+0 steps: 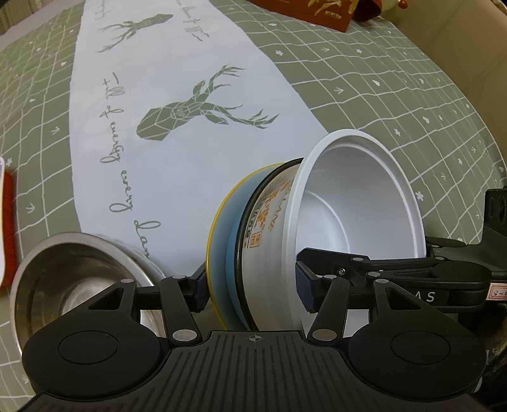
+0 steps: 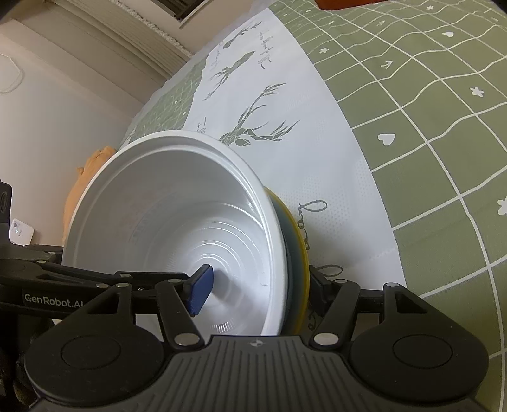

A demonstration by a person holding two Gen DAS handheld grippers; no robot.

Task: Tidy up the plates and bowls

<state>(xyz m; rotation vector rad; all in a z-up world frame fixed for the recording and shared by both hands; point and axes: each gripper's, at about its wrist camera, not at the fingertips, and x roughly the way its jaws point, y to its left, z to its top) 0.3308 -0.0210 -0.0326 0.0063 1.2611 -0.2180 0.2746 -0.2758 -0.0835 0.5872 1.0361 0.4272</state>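
A white paper bowl [image 1: 358,202] with printed sides sits nested in a blue bowl with a yellow rim [image 1: 221,241]. The stack is tipped on its side above the table. My left gripper [image 1: 252,285] is shut on the stack, one pad outside the yellow rim, the other inside the white bowl. My right gripper [image 2: 256,285] grips the same stack from the other side: one blue pad [image 2: 201,291] is inside the white bowl [image 2: 177,228], the other finger is behind the yellow rim [image 2: 301,241]. A steel bowl [image 1: 73,279] lies at lower left.
A green grid tablecloth [image 1: 396,95] with a white deer-print runner [image 1: 190,111] covers the table. A red box [image 1: 304,12] stands at the far edge. A red and white object [image 1: 6,222] is at the left edge. A wall and an orange cloth [image 2: 92,171] are at left.
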